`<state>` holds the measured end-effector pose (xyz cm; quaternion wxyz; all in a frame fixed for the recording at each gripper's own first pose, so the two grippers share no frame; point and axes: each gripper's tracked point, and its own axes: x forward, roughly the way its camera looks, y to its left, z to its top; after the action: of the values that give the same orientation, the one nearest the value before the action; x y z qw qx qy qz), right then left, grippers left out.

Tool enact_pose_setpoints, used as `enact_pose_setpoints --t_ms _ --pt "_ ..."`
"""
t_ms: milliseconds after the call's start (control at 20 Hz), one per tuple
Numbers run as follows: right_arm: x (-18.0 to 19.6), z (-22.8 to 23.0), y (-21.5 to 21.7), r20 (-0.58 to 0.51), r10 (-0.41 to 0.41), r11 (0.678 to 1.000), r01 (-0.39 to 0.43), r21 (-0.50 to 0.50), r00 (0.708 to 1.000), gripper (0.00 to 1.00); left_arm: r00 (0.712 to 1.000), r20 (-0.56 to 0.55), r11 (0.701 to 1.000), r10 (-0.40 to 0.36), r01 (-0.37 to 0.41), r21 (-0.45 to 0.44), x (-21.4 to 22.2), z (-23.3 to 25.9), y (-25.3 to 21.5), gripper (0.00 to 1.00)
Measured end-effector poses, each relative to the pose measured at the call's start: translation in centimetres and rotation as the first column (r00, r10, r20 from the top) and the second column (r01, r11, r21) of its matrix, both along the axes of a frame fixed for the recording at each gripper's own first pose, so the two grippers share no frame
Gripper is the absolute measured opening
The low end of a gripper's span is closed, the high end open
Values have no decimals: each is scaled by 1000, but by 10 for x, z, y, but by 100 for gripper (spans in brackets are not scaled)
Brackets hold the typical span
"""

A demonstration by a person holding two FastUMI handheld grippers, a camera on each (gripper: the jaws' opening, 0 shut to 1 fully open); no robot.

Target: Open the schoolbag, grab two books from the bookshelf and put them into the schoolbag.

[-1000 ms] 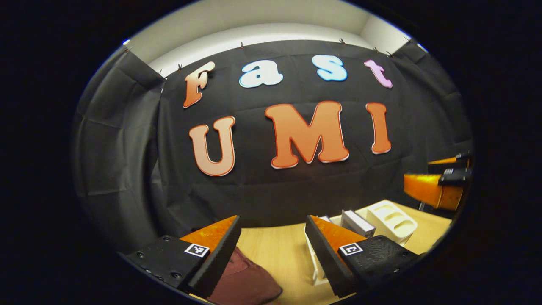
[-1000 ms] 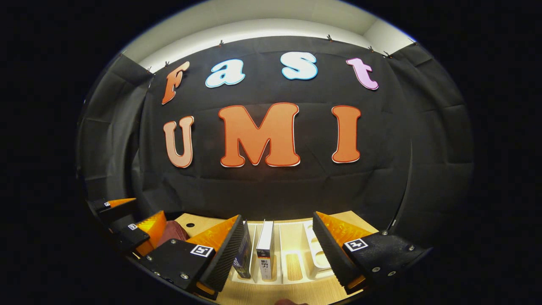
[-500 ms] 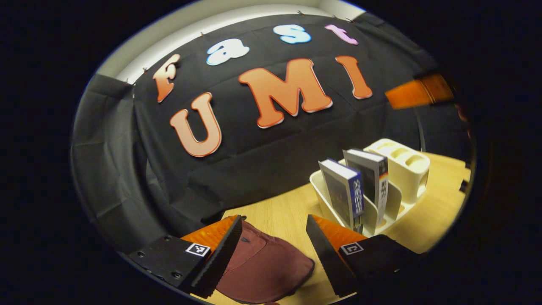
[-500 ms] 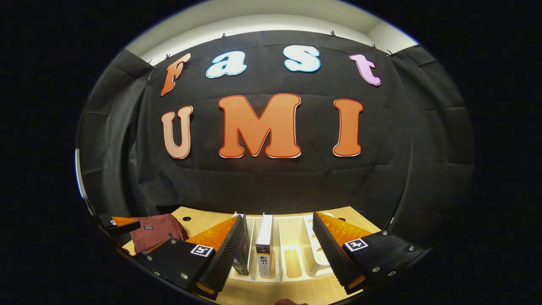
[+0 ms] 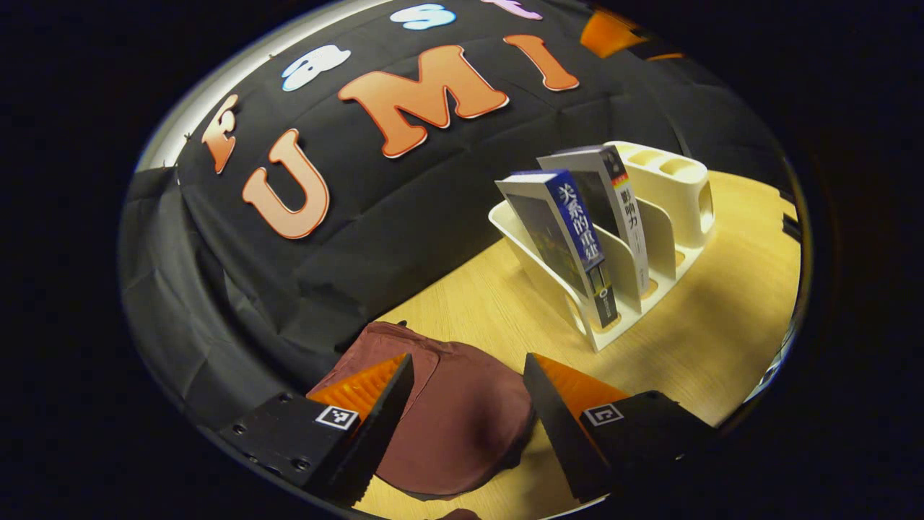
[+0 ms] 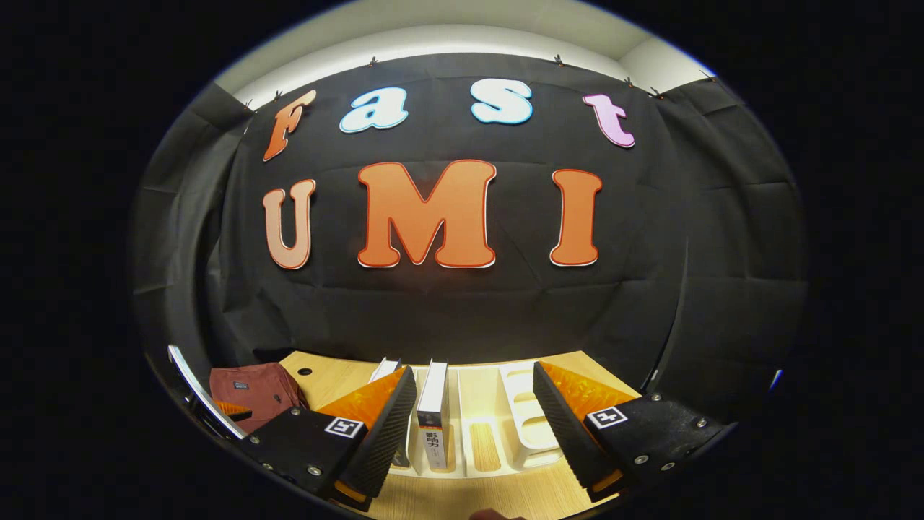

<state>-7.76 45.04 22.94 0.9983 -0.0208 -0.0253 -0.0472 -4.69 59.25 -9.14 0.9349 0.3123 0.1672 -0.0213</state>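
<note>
**Bag closed, books shelved**

While both books (image 5: 577,238) stand in the bookshelf (image 5: 671,195), the schoolbag (image 5: 462,412) lies closed on the tabletop (image 5: 707,339), left gripper (image 5: 462,404) spread above it; right gripper (image 6: 473,426) spread near the shelf. Nothing done.

A light wooden counter (image 5: 476,318) carries everything here. On it stands a cream plastic bookshelf rack (image 5: 671,209) with upright dividers; a blue-spined book (image 5: 577,238) and a white-spined book (image 5: 624,206) lean in neighbouring slots. A dark red fabric schoolbag (image 5: 455,419) lies flat on the counter, well apart from the rack. In the right gripper view, schoolbag (image 6: 253,386) and rack (image 6: 520,419) sit near the counter's far edge.
</note>
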Motion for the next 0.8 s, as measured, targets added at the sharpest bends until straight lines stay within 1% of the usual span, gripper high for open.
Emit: enact_pose_setpoints --t_ms 200,300,550,800 --pt "-4 -4 -6 -10 -15 1000 15 7 1000 96 998 -69 995 -14 21 102 -6 -33 3 97" --pt "-5 -4 -8 -13 -20 1000 20 7 1000 96 993 -115 990 -4 21 143 -8 -51 8 96" --pt "-6 -7 -11 -21 -23 1000 23 0 1000 96 979 -194 972 57 -11 234 -3 -88 33 96" --pt "-5 -11 -11 -31 -24 1000 24 -4 999 96 968 -228 953 107 -34 302 0 -110 52 96"
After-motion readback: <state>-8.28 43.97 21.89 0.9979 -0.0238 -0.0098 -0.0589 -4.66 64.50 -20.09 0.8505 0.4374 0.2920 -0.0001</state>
